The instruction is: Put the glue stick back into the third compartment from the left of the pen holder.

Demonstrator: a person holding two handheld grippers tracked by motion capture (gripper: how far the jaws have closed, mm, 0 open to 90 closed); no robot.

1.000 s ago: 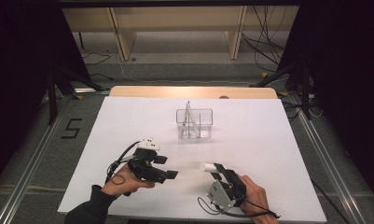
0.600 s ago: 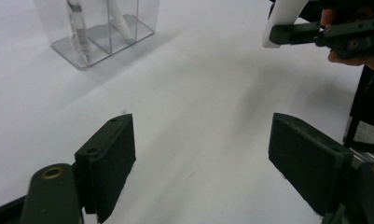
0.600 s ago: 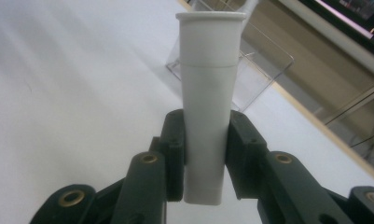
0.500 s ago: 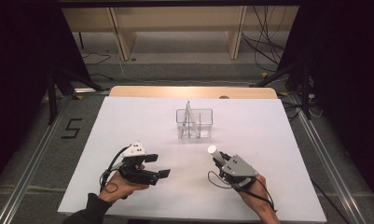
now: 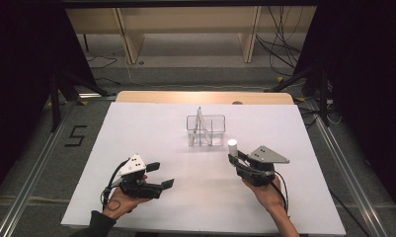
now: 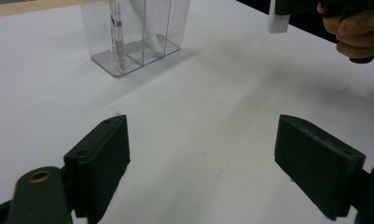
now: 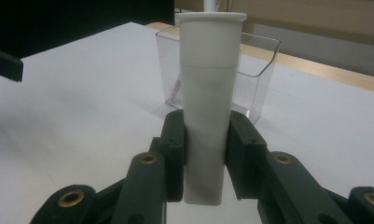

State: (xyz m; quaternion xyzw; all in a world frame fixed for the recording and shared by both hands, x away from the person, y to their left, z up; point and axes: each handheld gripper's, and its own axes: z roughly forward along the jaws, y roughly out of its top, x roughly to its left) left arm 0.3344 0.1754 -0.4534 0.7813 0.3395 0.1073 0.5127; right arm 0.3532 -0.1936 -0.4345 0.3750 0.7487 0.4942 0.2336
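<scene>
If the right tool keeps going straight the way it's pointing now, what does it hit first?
Probably the clear plastic organizer. The right tool, shut on an upright white tube, points straight at it in the right gripper view, with bare white table between. How far apart they are is hard to judge.

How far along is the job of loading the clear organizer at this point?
Done: the clear organizer already holds a pen and a white stick-like item. In hand: the right gripper clamps a white tube upright, just short of the organizer. The left gripper is open over bare table. Left: probably carrying the tube over and dropping it into a compartment.
</scene>
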